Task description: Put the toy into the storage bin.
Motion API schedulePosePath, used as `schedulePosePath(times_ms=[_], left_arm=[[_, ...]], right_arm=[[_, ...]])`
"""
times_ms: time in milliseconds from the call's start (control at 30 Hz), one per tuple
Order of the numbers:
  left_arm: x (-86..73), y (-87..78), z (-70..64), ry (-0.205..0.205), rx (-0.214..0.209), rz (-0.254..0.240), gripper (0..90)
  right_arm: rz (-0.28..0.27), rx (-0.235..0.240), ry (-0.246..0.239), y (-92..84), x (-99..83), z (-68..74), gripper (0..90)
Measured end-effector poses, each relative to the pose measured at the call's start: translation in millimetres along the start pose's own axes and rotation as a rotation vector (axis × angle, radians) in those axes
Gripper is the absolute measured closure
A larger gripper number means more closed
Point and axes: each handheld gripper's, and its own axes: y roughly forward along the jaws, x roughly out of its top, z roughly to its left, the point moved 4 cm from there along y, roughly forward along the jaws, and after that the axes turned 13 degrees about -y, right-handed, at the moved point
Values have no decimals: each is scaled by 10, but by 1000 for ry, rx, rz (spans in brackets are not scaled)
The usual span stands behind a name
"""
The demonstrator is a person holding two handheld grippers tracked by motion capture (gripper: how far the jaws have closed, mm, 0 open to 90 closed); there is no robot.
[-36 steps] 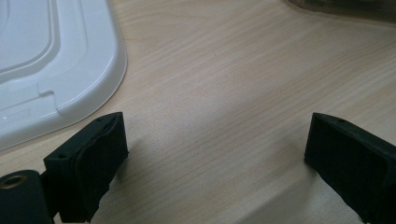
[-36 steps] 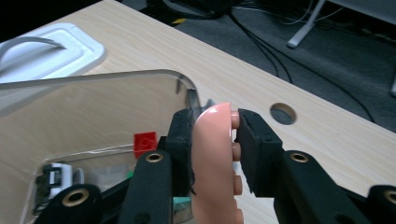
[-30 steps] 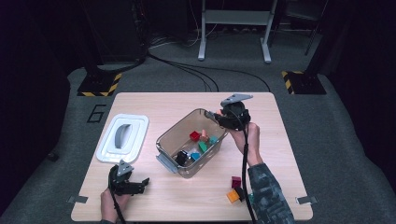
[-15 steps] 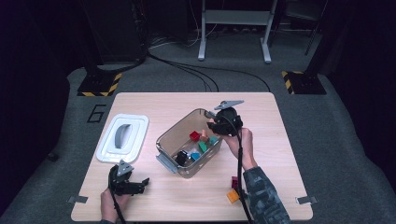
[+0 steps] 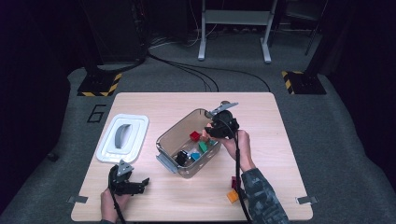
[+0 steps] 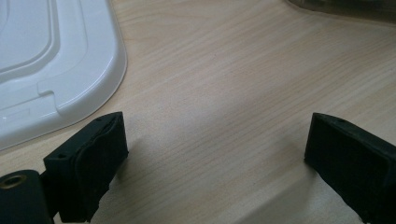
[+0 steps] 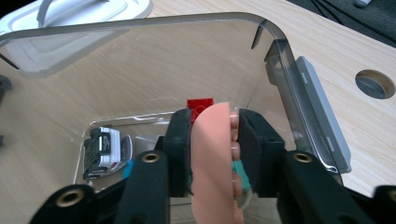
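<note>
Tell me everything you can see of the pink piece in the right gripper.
The pink piece is a pale salmon-pink block, plastic by its look, with a smooth rounded face and a row of small studs along one side. It stands on edge between the jaws of the right gripper, whose pads press both its sides. It hangs inside the clear plastic bin, above the red block and other toys; its lower end is cut off by the frame.

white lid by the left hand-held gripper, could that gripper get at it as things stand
Probably yes. The left hand-held gripper sits open and empty on the table, the white lid lies just beyond it, and only bare wood lies between them; the clear box stands off to the side.
</note>
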Motion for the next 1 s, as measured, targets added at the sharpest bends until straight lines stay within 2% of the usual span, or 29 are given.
schedulePosePath(times_ms=[100, 200, 233, 267, 300, 367, 433, 467, 633, 733, 833, 867, 1000], left_arm=[[0, 1, 0, -1, 0, 0, 56], [0, 0, 0, -1, 0, 0, 57], [0, 0, 0, -1, 0, 0, 57], [0, 0, 0, -1, 0, 0, 57], [0, 0, 0, -1, 0, 0, 57], [0, 0, 0, -2, 1, 0, 57], [1, 1, 0, -2, 0, -1, 57], [1, 1, 0, -2, -1, -2, 57], [0, 1, 0, -2, 0, -1, 57], [0, 1, 0, -2, 0, -1, 57], [0, 1, 0, -2, 0, -1, 57], [0, 0, -1, -2, 1, -1, 57], [0, 0, -1, -2, 1, -1, 57]], right_arm=[[9, -8, 9, -4, -5, -7, 517], [-9, -18, 21, -42, -24, -32, 423], [-9, -18, 21, -42, -24, -32, 423], [-26, -24, 23, -92, -45, -56, 358], [-26, -24, 23, -92, -45, -56, 358], [-48, -23, 17, -175, -73, -62, 267], [-49, -23, 21, -208, -83, -57, 244], [-60, -25, 24, -282, -103, -47, 201], [-73, -17, -1, -406, -149, -24, 155], [-79, -26, -11, -539, -240, 14, 144], [-76, -33, -3, -600, -303, 28, 139], [-84, -48, -4, -667, -380, 26, 136], [-85, -55, 27, -750, -539, 32, 124]])
